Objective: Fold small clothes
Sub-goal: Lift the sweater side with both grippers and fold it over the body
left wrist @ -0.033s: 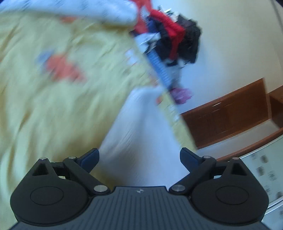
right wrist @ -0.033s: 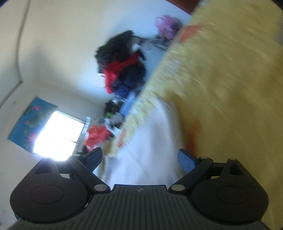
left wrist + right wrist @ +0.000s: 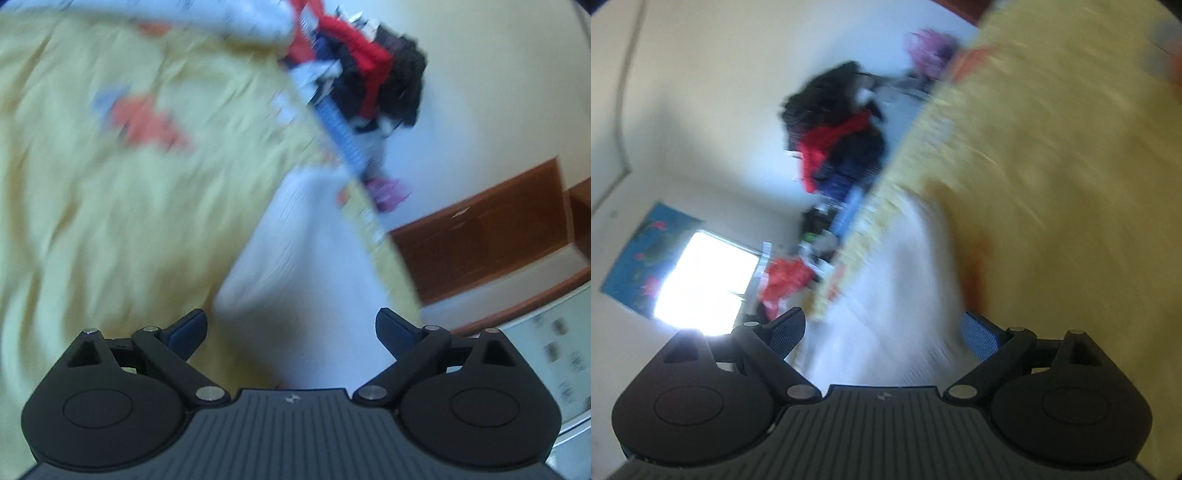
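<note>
**Status: both grippers spread, white garment ahead**

Motion blur hides garment detail from me. The white garment (image 3: 306,273) lies on the yellow bedsheet (image 3: 110,229), long axis running from lower centre toward upper right. My left gripper (image 3: 291,326) and right gripper (image 3: 882,328) stand apart, gripping nothing. The bed edge borders the garment's right side.

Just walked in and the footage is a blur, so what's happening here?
A person works with two handheld grippers over a yellow bedsheet. A white garment lies on it in front of both. The left gripper and right gripper are open, holding nothing. Motion blur hides finer detail. A clothes pile sits at the bed's far side.
</note>
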Tool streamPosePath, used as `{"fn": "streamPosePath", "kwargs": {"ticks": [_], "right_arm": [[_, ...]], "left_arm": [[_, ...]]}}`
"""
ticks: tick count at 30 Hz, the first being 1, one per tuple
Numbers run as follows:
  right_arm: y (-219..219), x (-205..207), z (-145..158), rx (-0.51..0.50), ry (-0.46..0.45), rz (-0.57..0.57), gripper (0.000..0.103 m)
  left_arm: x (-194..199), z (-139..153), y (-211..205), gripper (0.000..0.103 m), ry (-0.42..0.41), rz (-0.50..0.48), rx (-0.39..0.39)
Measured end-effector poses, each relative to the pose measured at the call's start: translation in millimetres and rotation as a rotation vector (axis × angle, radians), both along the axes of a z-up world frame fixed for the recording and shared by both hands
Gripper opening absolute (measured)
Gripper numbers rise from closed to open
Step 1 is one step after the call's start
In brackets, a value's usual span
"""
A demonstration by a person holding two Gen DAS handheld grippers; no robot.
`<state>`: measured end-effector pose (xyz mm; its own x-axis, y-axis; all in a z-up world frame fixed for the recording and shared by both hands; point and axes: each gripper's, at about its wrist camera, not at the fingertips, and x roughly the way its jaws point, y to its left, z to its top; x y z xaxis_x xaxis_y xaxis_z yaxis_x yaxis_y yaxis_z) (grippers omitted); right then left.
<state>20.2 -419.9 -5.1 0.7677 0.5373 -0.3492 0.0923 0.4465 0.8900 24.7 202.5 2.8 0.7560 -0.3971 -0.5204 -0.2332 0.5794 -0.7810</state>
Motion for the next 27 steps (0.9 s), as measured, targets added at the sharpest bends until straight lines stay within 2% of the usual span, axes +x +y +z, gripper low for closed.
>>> {"fn": "streamPosePath", "kwargs": {"ticks": [1, 3, 5, 8, 9, 10, 11, 12, 13, 14, 16, 19, 23, 27], "right_arm": [[5, -4, -8, 0.007, 0.027, 0.004, 0.089], [17, -8, -13, -0.014, 0.016, 0.001, 0.084], [28, 1, -13, -0.011, 0.009, 0.009, 0.083], [46, 28, -16, -0.006, 0.001, 0.012, 0.084], [50, 37, -15, -0.025, -0.001, 0.006, 0.082], [55, 46, -13, -0.049, 0.004, -0.012, 0.076], [60, 53, -14, -0.072, 0.009, -0.028, 0.071], [65, 60, -15, -0.090, 0.014, -0.039, 0.058], [68, 64, -17, -0.109, 0.023, -0.049, 0.034], [69, 69, -22, -0.112, 0.033, -0.052, 0.032], [67, 65, -28, -0.081, 0.023, -0.065, 0.030], [73, 62, -20, -0.124, 0.015, -0.071, 0.028], [73, 55, 4, -0.124, -0.053, -0.059, 0.026], [67, 38, 25, -0.125, -0.100, -0.015, 0.025]], "left_arm": [[-5, -1, -6, 0.099, -0.030, -0.003, 0.018], [-1, 3, -17, 0.099, -0.038, -0.018, 0.057], [11, 2, -23, 0.099, -0.046, -0.038, 0.029], [25, -4, -34, 0.098, -0.067, 0.012, 0.050], [28, -2, -37, 0.098, -0.069, 0.026, 0.072], [31, 0, -39, 0.098, -0.065, 0.041, 0.087], [33, 1, -43, 0.094, -0.060, 0.050, 0.102], [36, -1, -48, 0.086, -0.051, 0.058, 0.124], [37, -1, -50, 0.060, -0.032, 0.064, 0.154], [38, -1, -53, 0.038, -0.005, 0.064, 0.179], [41, -4, -49, 0.032, 0.006, 0.053, 0.156], [42, 0, -46, 0.023, 0.018, 0.037, 0.138], [36, 19, -47, 0.021, 0.001, 0.019, 0.144], [12, 31, -36, 0.020, -0.021, -0.020, 0.030]]}}
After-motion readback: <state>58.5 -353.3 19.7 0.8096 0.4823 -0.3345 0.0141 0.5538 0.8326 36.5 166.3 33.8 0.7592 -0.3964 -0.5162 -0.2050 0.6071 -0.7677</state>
